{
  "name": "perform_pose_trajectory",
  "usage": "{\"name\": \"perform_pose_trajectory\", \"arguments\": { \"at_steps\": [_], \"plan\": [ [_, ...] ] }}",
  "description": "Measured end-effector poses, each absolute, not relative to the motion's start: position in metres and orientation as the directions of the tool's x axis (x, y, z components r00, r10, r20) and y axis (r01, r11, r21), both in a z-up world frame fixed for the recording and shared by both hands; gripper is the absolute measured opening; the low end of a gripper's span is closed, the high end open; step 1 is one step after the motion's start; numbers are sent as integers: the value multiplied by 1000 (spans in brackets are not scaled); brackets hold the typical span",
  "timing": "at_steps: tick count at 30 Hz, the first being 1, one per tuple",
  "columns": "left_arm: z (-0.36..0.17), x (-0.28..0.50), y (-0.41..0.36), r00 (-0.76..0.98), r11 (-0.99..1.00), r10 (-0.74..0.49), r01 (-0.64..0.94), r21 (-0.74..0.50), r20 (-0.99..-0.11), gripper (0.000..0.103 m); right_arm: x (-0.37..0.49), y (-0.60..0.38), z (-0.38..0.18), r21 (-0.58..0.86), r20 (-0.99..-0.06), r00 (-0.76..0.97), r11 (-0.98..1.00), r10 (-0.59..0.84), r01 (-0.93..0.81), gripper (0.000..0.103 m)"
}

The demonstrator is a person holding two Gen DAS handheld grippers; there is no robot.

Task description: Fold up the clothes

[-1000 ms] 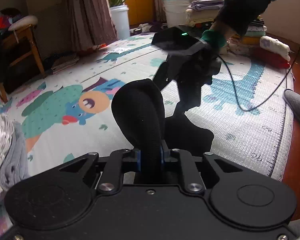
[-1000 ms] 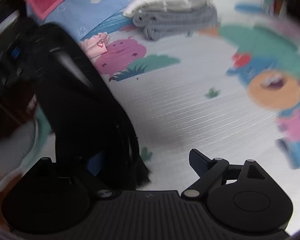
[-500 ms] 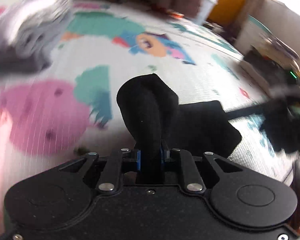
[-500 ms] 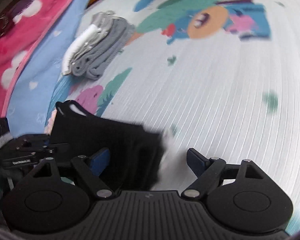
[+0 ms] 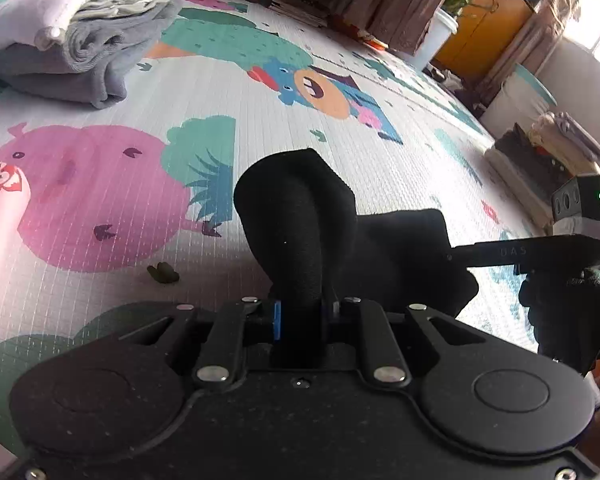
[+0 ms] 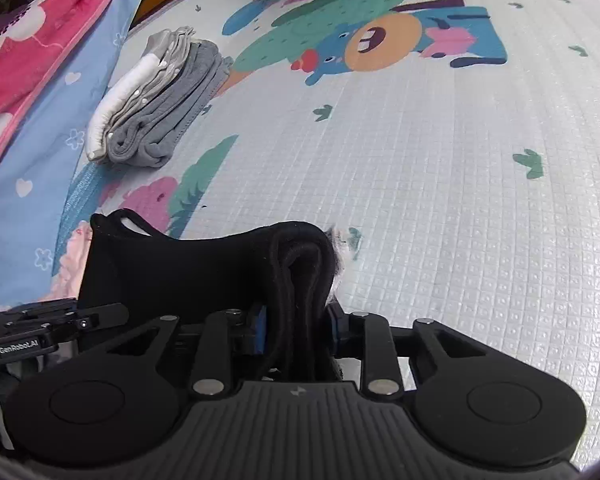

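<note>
A small black knitted garment (image 5: 300, 216) stretches low over a cartoon-printed white foam play mat (image 5: 228, 92), pinched at both ends; the left gripper (image 5: 300, 312) clamps one bunched end between narrow jaws; the right gripper (image 6: 296, 328), jaws closing, presses on the folded opposite end (image 6: 300, 264); a folded stack of grey and white clothes (image 6: 160, 100) lies well apart near the mat's edge.

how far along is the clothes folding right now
Done: a folded stack of grey and white clothes sits on the play mat. In hand: a black garment is clamped in the left gripper, and the right gripper is closing on its other, bunched end. Left: laying it down folded; more piles wait at the mat's far edge.
</note>
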State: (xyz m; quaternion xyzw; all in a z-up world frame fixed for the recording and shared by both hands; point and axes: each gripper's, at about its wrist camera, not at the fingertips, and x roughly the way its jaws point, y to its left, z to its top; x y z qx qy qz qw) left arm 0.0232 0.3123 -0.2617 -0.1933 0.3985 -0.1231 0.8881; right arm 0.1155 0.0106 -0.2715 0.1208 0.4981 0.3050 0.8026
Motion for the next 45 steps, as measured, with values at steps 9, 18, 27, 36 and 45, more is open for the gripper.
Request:
{"name": "perform_pose_trajectory", "arguments": {
  "at_steps": [9, 18, 27, 36, 45],
  "plan": [
    [-230, 30, 344, 769, 843, -319, -38, -537, -554, 14, 159, 42, -219, 475, -654, 338, 716, 676, -512, 27],
    [-171, 58, 417, 934, 748, -109, -148, -647, -339, 15, 261, 152, -128, 310, -533, 312, 525, 786, -793, 27],
    [-152, 91, 465, 969, 564, 155, -248, -788, -194, 15, 347, 304, -52, 25, -523, 290, 355, 802, -935, 30],
    [-207, 121, 482, 884, 499, 253, -468, -730, -393, 51, 360, 303, -79, -44, -569, 455, 528, 685, -848, 59],
    [-165, 98, 454, 909, 811, 299, -402, -425, -290, 56, 285, 106, -104, 82, -728, 353, 586, 587, -806, 65]
  ]
}}
